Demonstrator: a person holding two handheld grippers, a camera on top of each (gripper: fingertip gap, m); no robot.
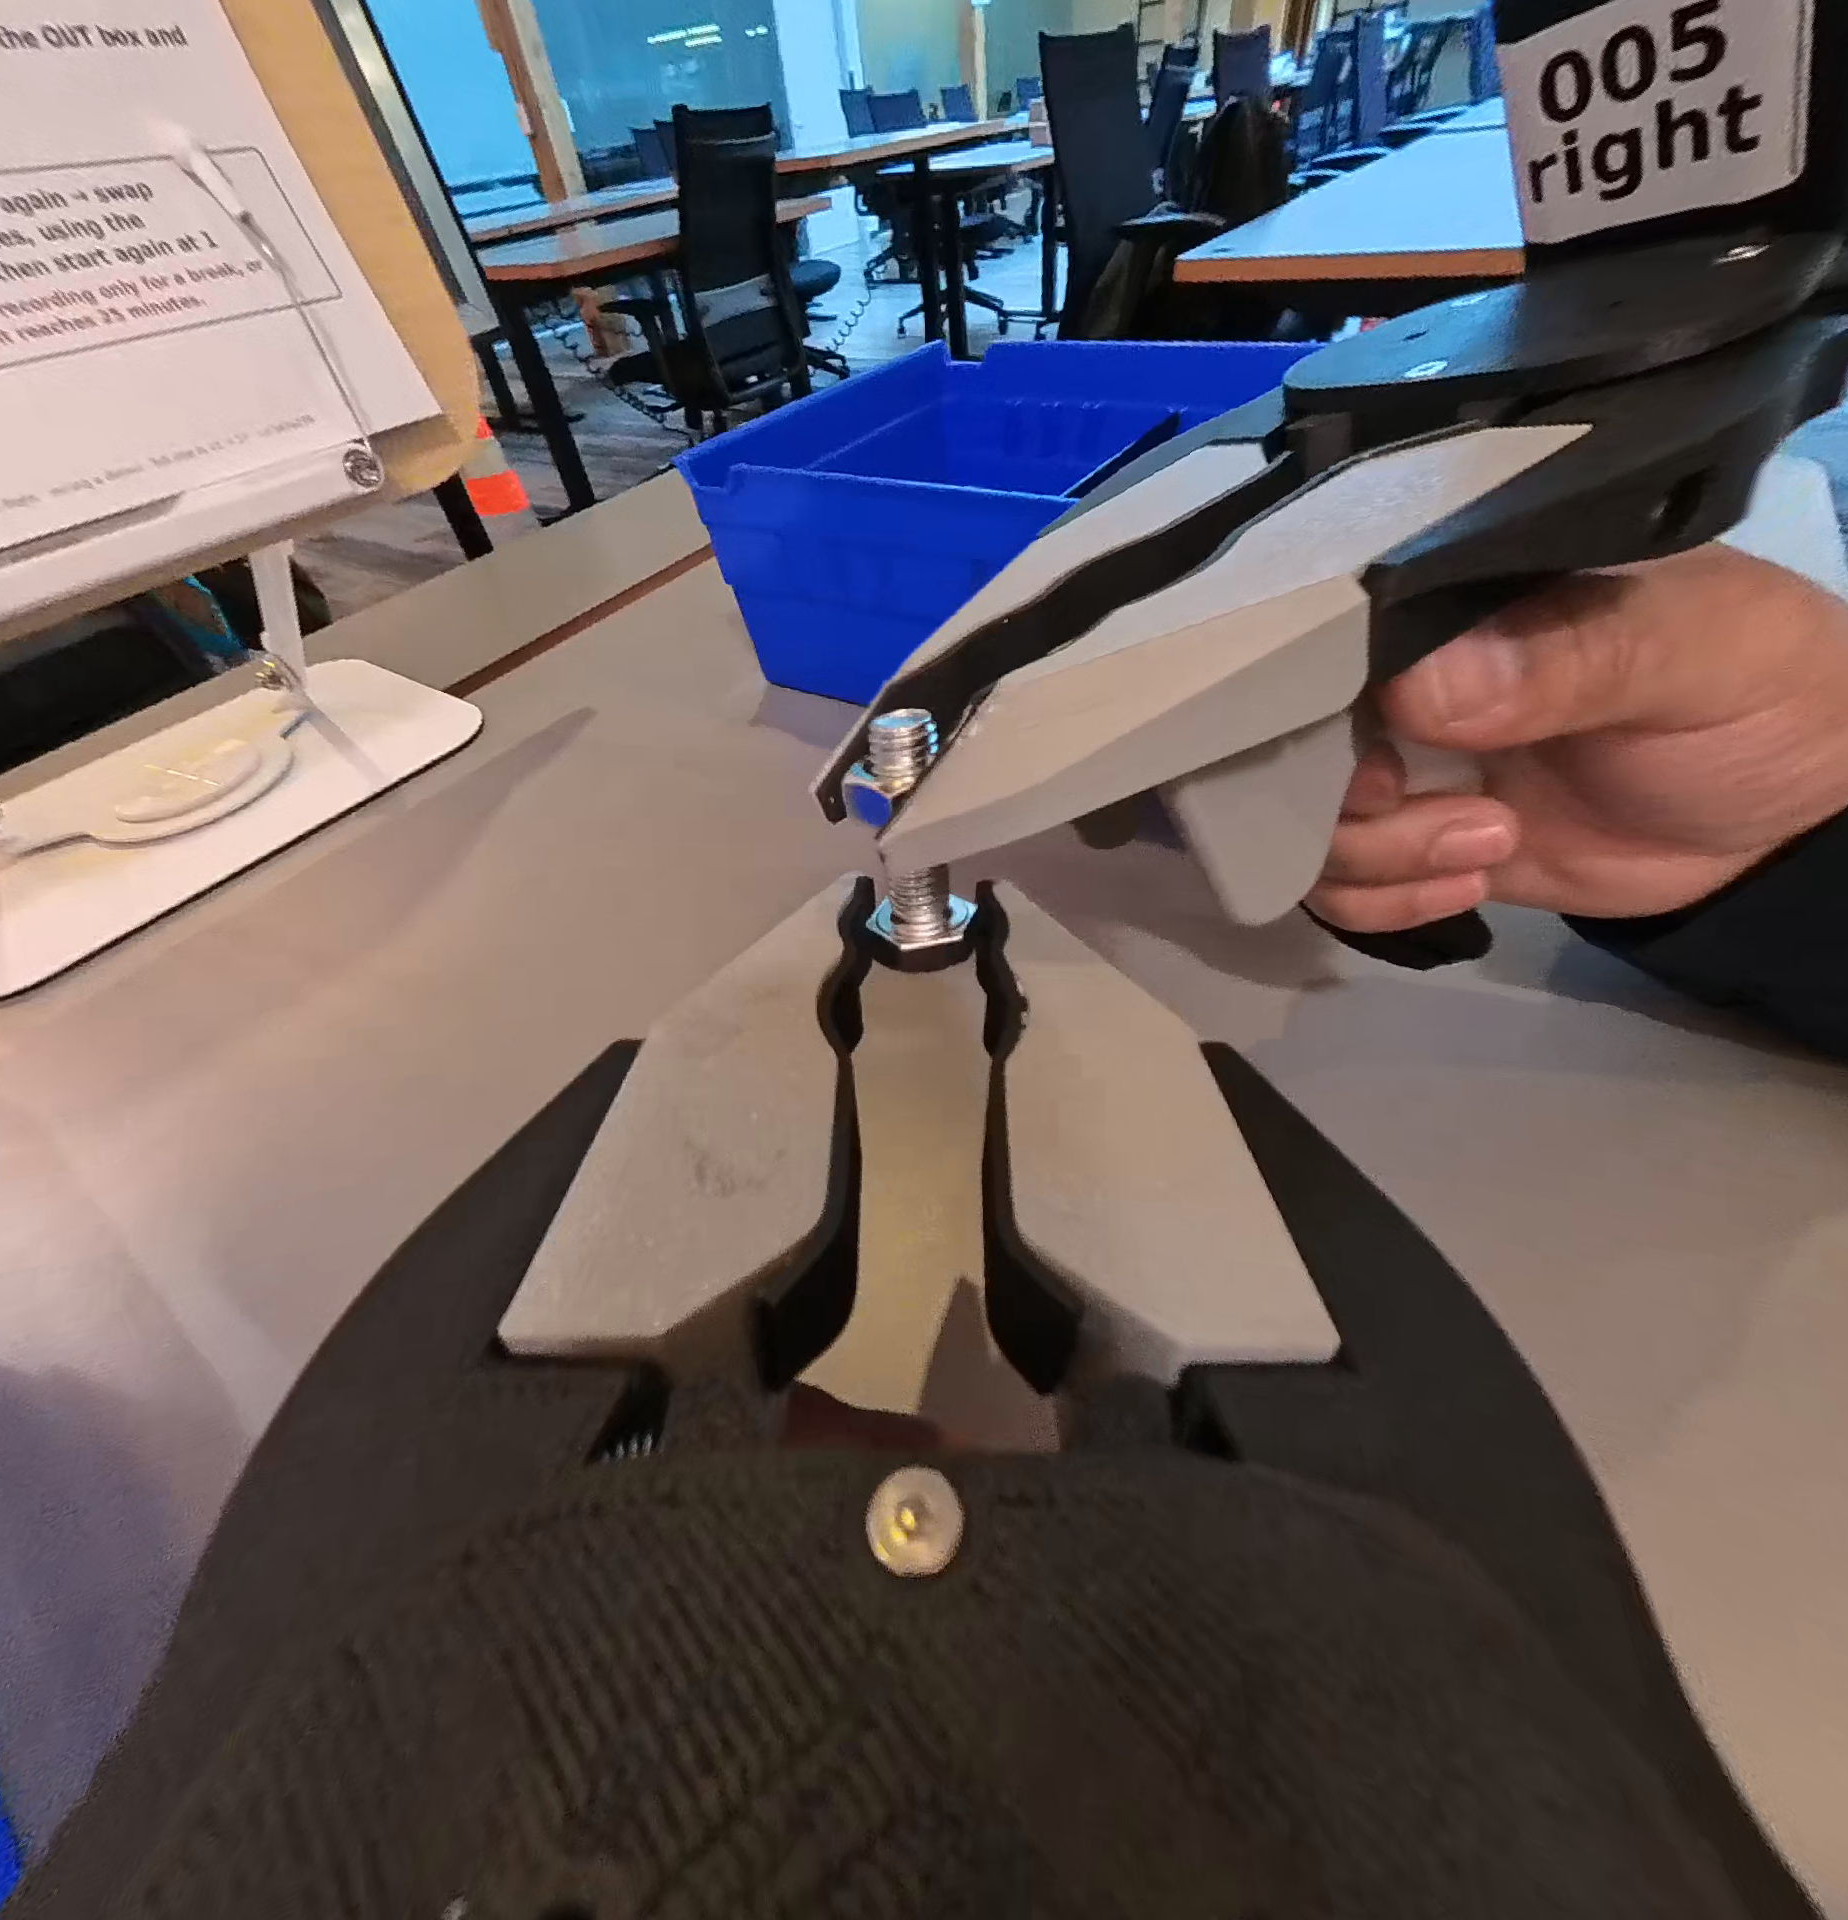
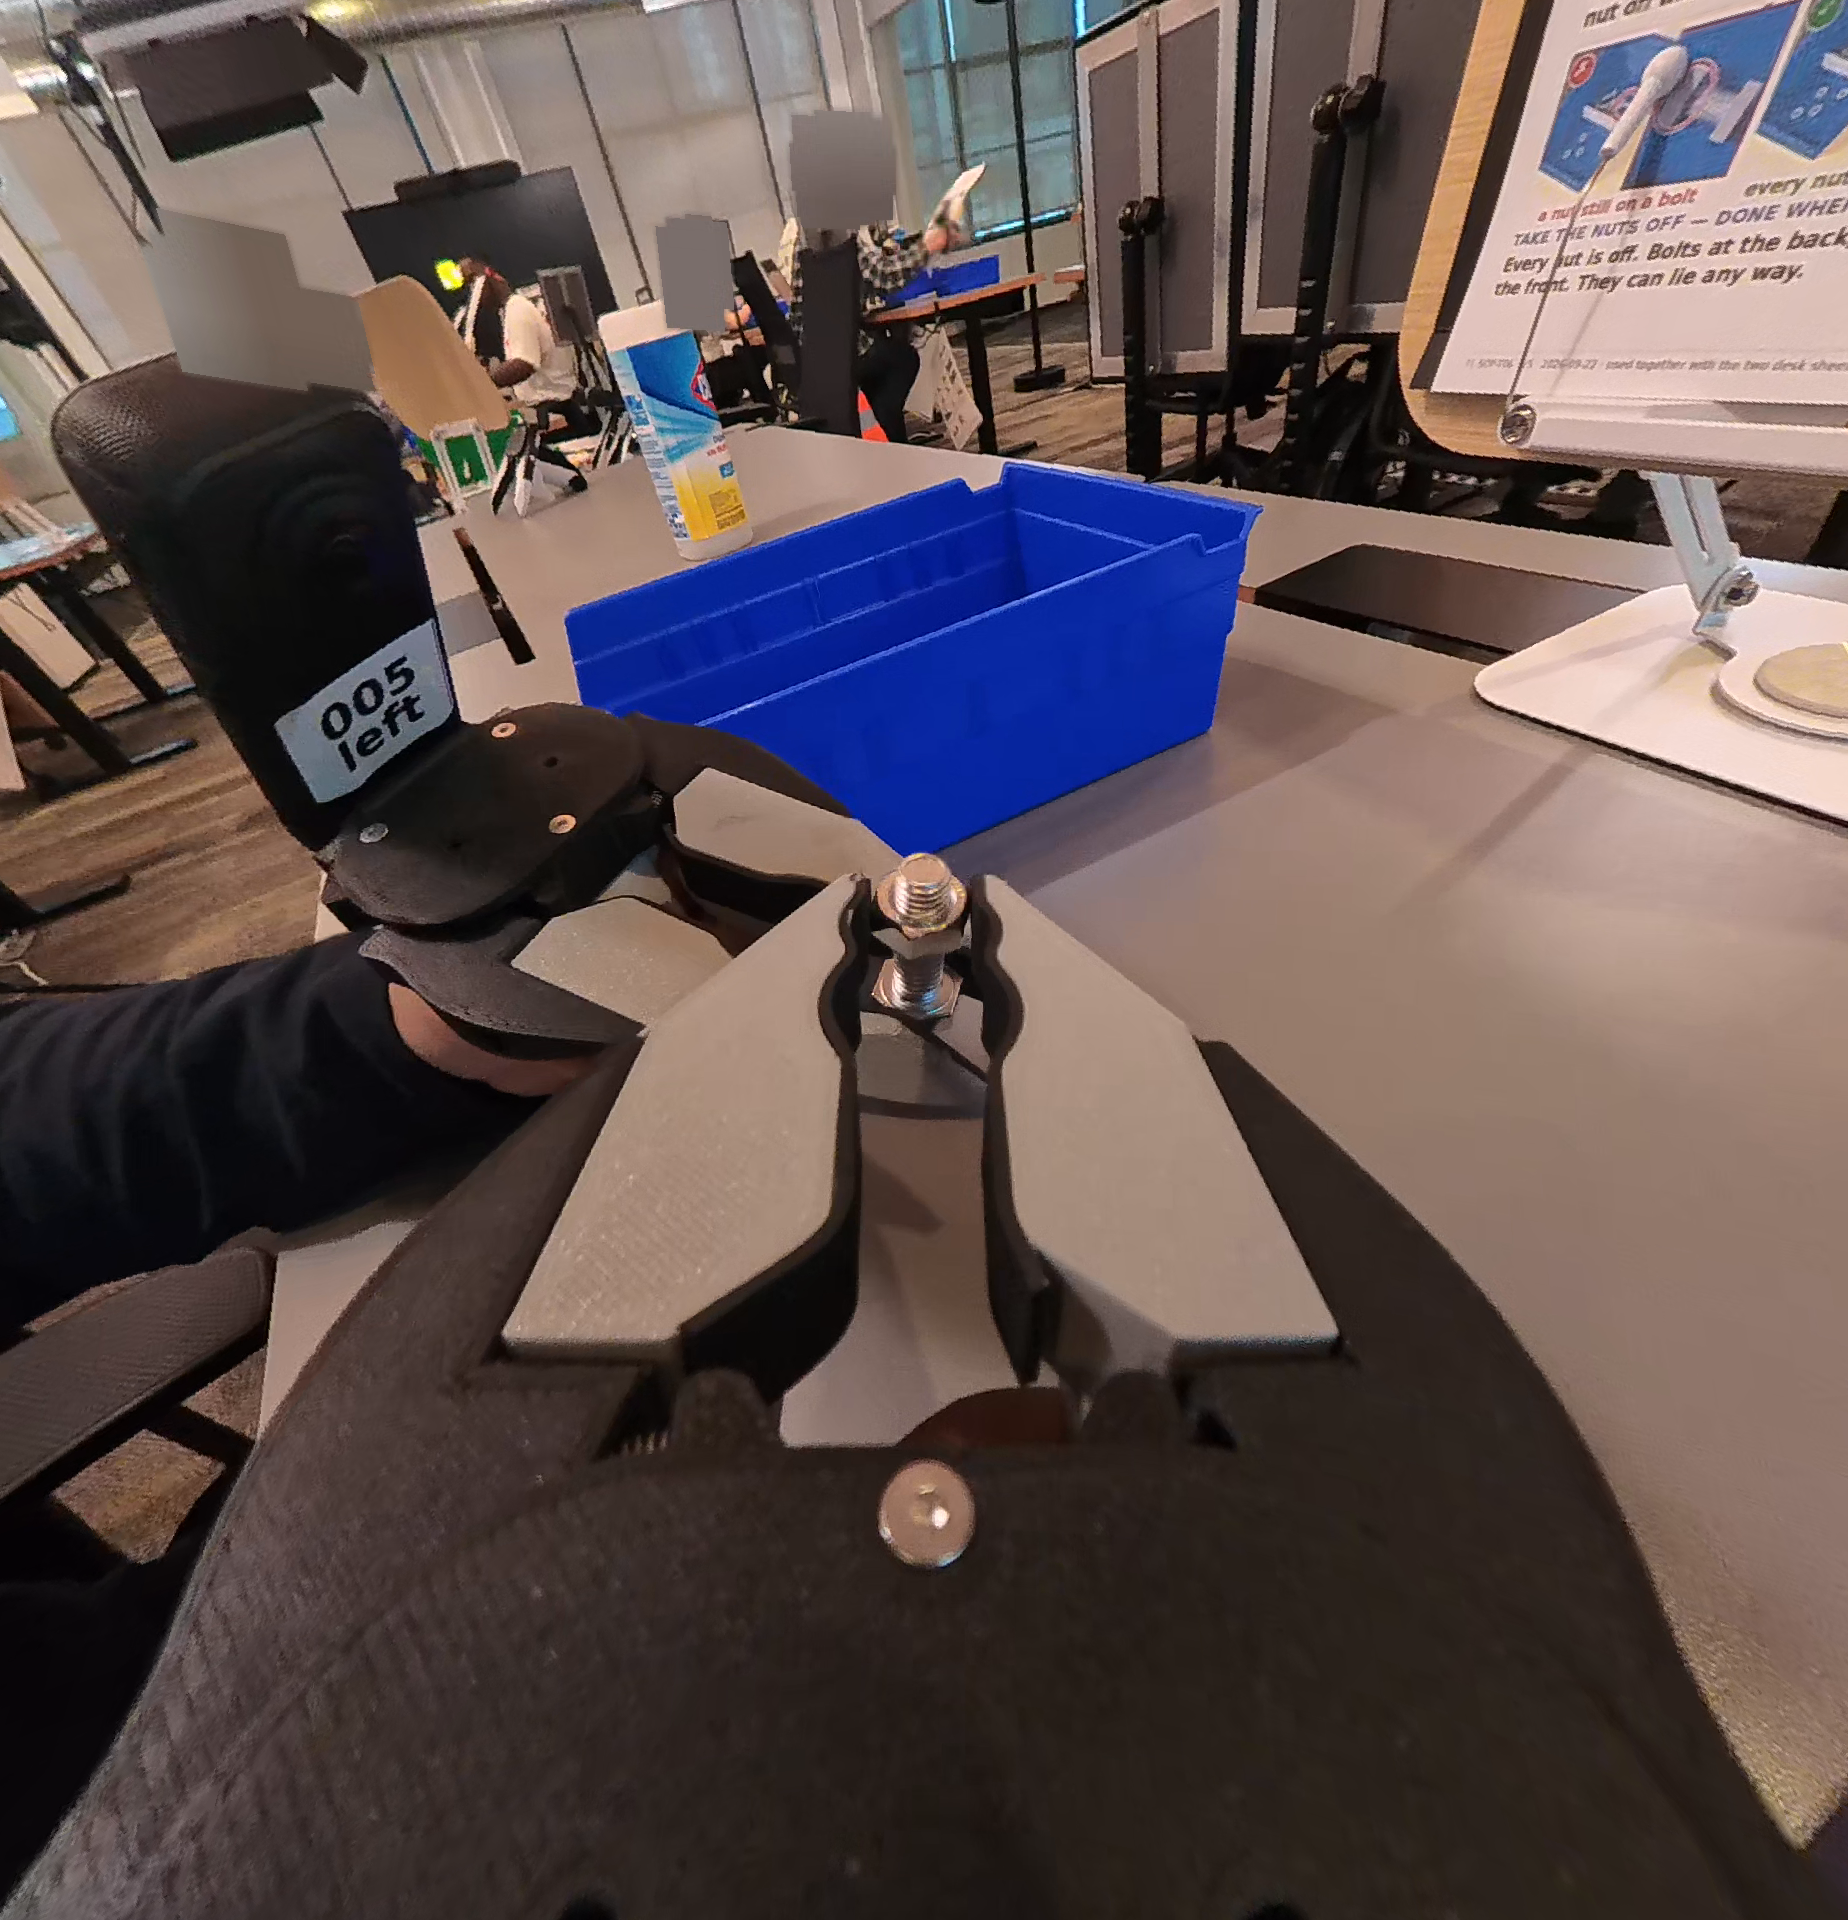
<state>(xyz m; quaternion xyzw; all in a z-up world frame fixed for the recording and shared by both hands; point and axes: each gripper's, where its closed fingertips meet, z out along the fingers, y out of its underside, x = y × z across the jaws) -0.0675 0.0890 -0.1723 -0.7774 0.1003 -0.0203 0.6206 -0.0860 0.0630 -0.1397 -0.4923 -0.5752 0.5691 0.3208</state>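
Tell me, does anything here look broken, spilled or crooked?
Nothing stands out. The bolt stands upright, its head clamped by the left gripper and its nut by the right gripper. The blue bin sits squarely on the table.

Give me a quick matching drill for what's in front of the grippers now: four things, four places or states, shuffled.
1 left gripper
2 right gripper
3 blue bin
4 paper stand

A shut on the nut
B behind both grippers, on the table
C shut on the bolt head
D at the table's edge, holding a sheet

Pairs: 1-C, 2-A, 3-B, 4-D
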